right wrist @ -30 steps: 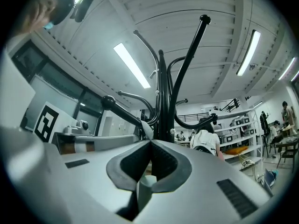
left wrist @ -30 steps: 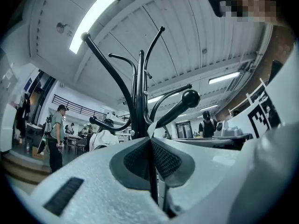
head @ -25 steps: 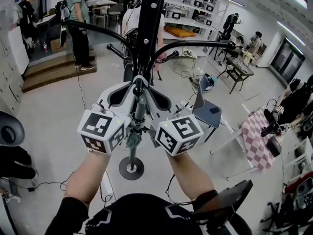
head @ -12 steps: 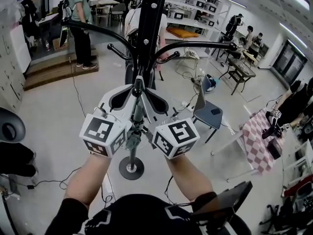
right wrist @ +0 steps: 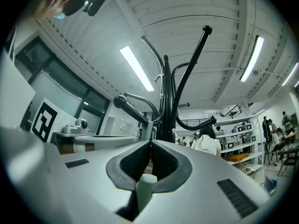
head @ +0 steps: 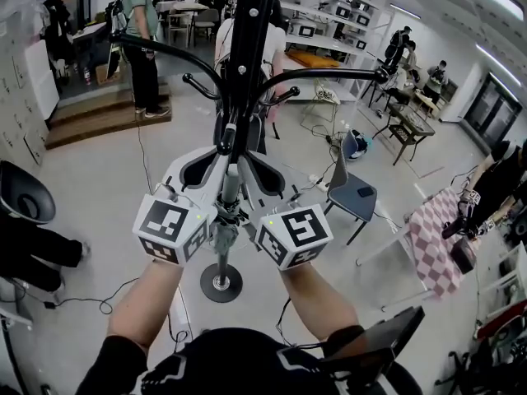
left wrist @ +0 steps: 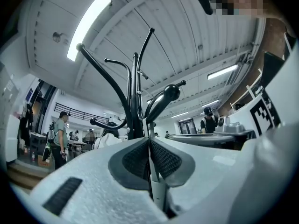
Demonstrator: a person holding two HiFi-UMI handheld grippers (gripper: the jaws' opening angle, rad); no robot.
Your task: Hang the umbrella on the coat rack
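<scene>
Head view: left gripper and right gripper pressed side by side, tips meeting just in front of the black coat rack. Folded grey-green umbrella held upright between the two marker cubes, close against the rack's pole and below its curved hooks. Lower end of the umbrella lost behind the cubes and forearms. Top of the rack cut off by the frame edge; round base plain on the floor.

Left gripper view: left gripper with pads pressed together on a thin pale part of the umbrella, a pale cylinder just beneath. Coat rack rising right behind.

Right gripper view: right gripper likewise pinched tight, the umbrella's pale stub under the pads. Coat rack just beyond. Hard to tell whether anything touches a hook.
</scene>
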